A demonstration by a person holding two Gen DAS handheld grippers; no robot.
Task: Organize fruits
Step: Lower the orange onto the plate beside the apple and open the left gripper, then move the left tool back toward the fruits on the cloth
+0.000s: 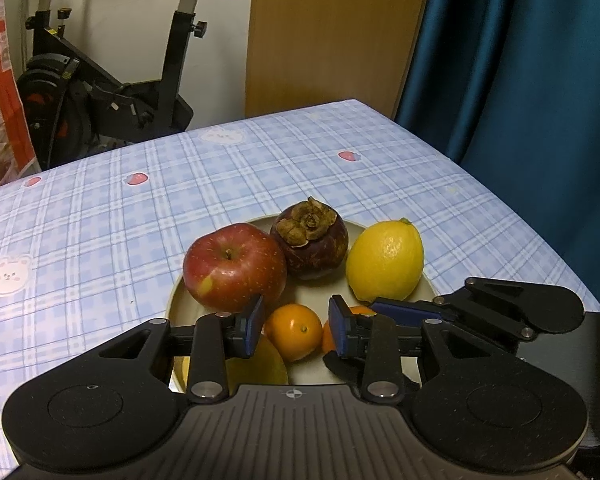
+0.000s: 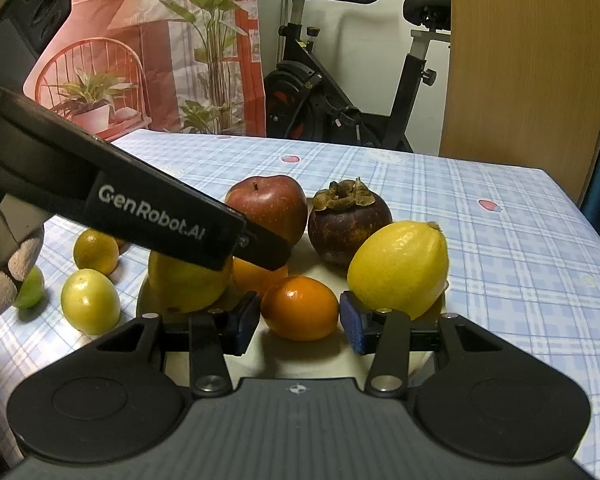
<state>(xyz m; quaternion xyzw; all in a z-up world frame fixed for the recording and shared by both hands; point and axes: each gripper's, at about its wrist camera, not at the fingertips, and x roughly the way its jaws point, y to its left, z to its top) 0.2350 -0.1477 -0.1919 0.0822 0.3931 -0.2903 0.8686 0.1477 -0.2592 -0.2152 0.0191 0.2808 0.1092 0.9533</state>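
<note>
A beige plate (image 1: pixel 176 300) (image 2: pixel 260 356) holds a red apple (image 1: pixel 234 266) (image 2: pixel 270 208), a dark mangosteen (image 1: pixel 310 246) (image 2: pixel 348 224), a lemon (image 1: pixel 384 266) (image 2: pixel 398 268), two small oranges (image 1: pixel 292 332) (image 2: pixel 300 312) and a yellow pear (image 2: pixel 188 280). My left gripper (image 1: pixel 296 330) is open above the plate, an orange between its pads without touching. My right gripper (image 2: pixel 298 322) is open at the plate's near side, its pads either side of an orange (image 2: pixel 300 312). The left gripper's body (image 2: pixel 152 216) crosses the right wrist view.
On the checked tablecloth (image 1: pixel 100 220) left of the plate lie a small orange (image 2: pixel 96 252), a yellow-green fruit (image 2: pixel 90 300) and a lime (image 2: pixel 30 292). An exercise bike (image 1: pixel 112 92) stands behind the table. A blue curtain (image 1: pixel 520 60) hangs at the right.
</note>
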